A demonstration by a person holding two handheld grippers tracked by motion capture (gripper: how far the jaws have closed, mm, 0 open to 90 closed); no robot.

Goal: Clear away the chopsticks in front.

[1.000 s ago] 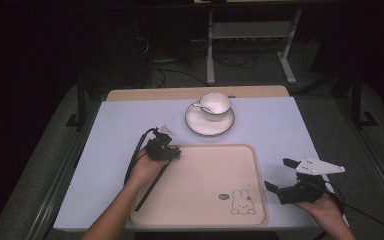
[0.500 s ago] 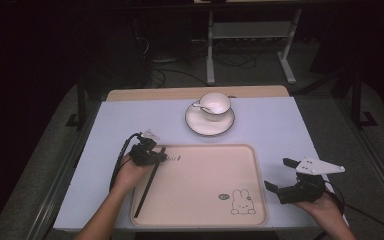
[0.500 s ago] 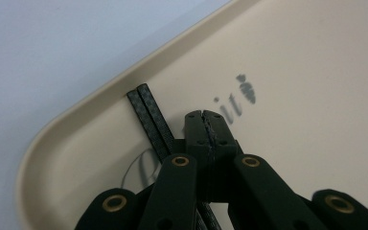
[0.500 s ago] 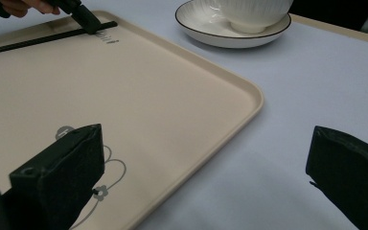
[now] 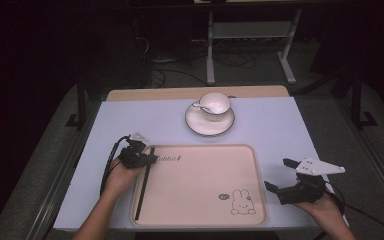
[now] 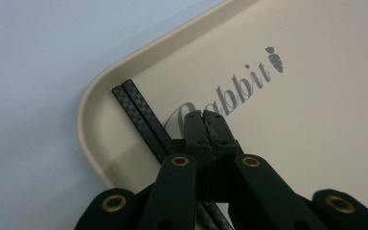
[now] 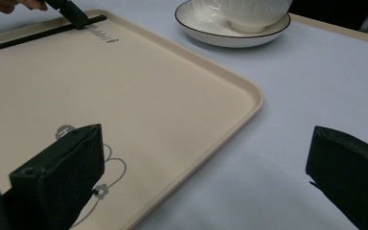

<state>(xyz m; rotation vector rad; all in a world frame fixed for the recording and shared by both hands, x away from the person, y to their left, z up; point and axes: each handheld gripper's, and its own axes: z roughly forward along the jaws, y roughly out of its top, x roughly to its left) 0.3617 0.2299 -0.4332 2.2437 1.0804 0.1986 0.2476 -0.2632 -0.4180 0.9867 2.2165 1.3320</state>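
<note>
**Mia:** Left gripper view first! What do you see there?

**Ben:** I see the left tongs (image 6: 203, 115) with their black jaws pressed tight together. Nothing is between the tips. Just beside them, on their left, lies a pair of thin black chopsticks with a checked pattern (image 6: 141, 117). The sticks run back under the tongs.

**Mia:** Where do the chopsticks lie?

**Ben:** They lie flat inside the cream plastic tray with the bunny picture (image 5: 250, 155), along its left wall. Their far ends sit in the tray's corner, ahead of the tongs. The grey word "Rabbit" (image 6: 235, 88) is printed on the tray floor right by the tips.

**Mia:** And the other tongs?

**Ben:** In the high view the right tongs (image 5: 280, 175) are held just past the right edge of the tray, well apart from the chopsticks. Their jaws stand wide apart and grip nothing. One jaw is over the tray's edge and one is over the pale blue table (image 5: 280, 120).

**Mia:** Anything else?

**Ben:** A white cup (image 5: 216, 104) sits on a white saucer with a dark rim (image 5: 200, 126), far ahead of both tongs, past the tray.
</note>
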